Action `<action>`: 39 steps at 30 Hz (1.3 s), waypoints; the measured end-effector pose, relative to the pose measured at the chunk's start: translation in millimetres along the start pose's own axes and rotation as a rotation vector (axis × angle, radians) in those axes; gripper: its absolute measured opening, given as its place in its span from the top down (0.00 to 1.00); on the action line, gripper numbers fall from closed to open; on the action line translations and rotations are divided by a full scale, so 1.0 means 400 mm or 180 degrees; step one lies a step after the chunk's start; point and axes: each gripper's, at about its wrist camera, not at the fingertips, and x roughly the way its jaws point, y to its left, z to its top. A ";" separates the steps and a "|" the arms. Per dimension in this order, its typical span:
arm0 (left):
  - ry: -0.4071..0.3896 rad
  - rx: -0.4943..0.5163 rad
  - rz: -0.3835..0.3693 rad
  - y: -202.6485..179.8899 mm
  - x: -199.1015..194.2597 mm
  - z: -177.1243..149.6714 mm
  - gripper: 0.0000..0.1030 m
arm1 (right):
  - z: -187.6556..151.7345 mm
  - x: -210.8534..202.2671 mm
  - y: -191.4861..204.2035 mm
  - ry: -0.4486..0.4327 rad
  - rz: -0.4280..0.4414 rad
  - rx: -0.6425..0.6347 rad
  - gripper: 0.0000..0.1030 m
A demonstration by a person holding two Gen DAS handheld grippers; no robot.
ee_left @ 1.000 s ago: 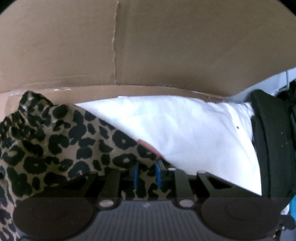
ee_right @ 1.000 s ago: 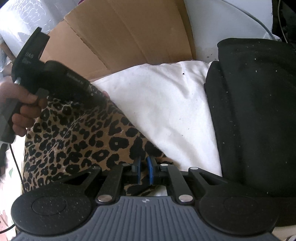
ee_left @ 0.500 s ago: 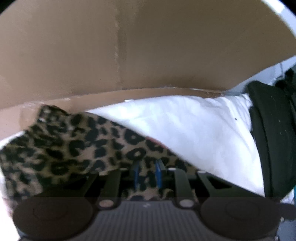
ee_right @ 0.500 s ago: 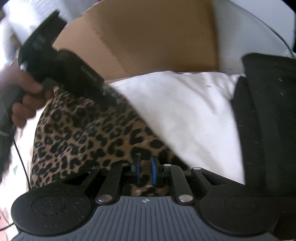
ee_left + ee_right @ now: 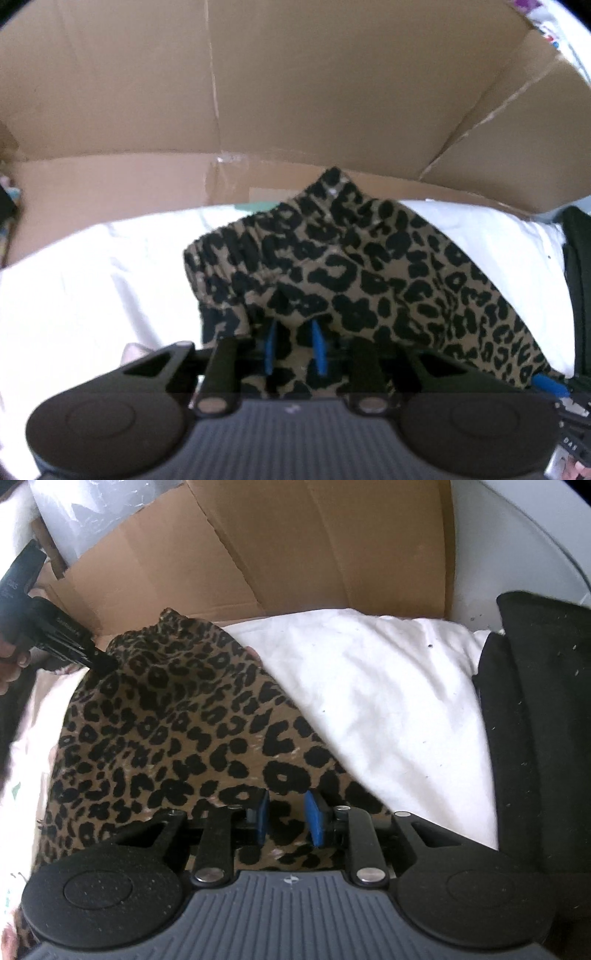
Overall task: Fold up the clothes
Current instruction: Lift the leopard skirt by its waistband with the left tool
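The garment [image 5: 177,738] is showing a leopard print, black spots on a tan ground. Under it, the sheet [image 5: 388,709] is looking plain white, dotted with a few dark specks. To the right of the sheet, a cloth [image 5: 535,720] is showing black with pale lint flecks. Behind the garment, the cardboard [image 5: 295,92] is showing plain brown. The gripper fingers' pads [image 5: 314,816] are showing blue.
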 end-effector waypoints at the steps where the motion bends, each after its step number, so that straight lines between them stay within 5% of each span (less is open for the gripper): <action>1: 0.0010 0.0008 0.0002 -0.005 0.017 0.002 0.78 | 0.000 -0.001 -0.001 -0.0002 -0.0039 -0.0011 0.73; 8: 0.0018 0.0060 0.0156 -0.052 0.045 0.013 0.74 | -0.009 -0.011 -0.027 -0.0033 -0.0166 0.0040 0.75; 12: -0.0066 0.0134 -0.0019 -0.040 -0.031 0.005 0.74 | -0.011 -0.019 -0.040 -0.0046 -0.0327 0.0128 0.74; 18: -0.0150 0.0150 0.0080 0.023 -0.117 -0.021 0.72 | -0.020 -0.029 -0.056 -0.0062 -0.0348 0.0227 0.74; 28: -0.0086 -0.0082 0.0140 0.072 -0.015 -0.045 0.72 | -0.022 -0.028 -0.063 -0.0059 -0.0321 0.0156 0.74; 32: 0.0000 -0.0078 0.0202 0.076 0.046 -0.046 0.61 | -0.023 -0.024 -0.062 -0.0058 -0.0318 0.0133 0.74; 39: -0.0005 -0.0067 0.0235 0.083 -0.007 -0.042 0.65 | -0.025 -0.026 -0.062 -0.0062 -0.0319 0.0175 0.74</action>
